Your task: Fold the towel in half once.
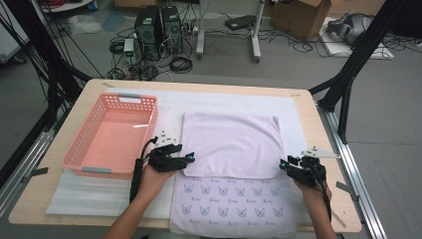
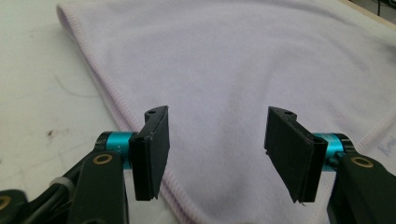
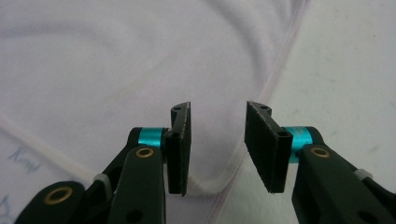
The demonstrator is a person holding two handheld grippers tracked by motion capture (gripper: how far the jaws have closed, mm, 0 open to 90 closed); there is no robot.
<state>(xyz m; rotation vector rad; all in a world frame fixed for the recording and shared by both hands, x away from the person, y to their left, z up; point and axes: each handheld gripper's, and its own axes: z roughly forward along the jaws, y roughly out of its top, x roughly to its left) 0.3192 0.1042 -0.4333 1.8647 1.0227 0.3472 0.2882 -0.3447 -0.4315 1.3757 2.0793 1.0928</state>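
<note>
Folding the lilac towel (image 1: 230, 144) is mid-step: both hand-held grippers, left (image 1: 191, 158) and right (image 1: 281, 165), hover with jaws apart (nothing held) at the 2 near corners, which they must next pinch.

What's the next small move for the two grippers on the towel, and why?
Probably lower both and close on the folded edge's corners. The left gripper and right gripper stand open with nothing pinched, each over a near corner of the towel, whose far half lies folded toward the person, leaving the printed part uncovered. Gripping those corners would let a second fold begin.
</note>
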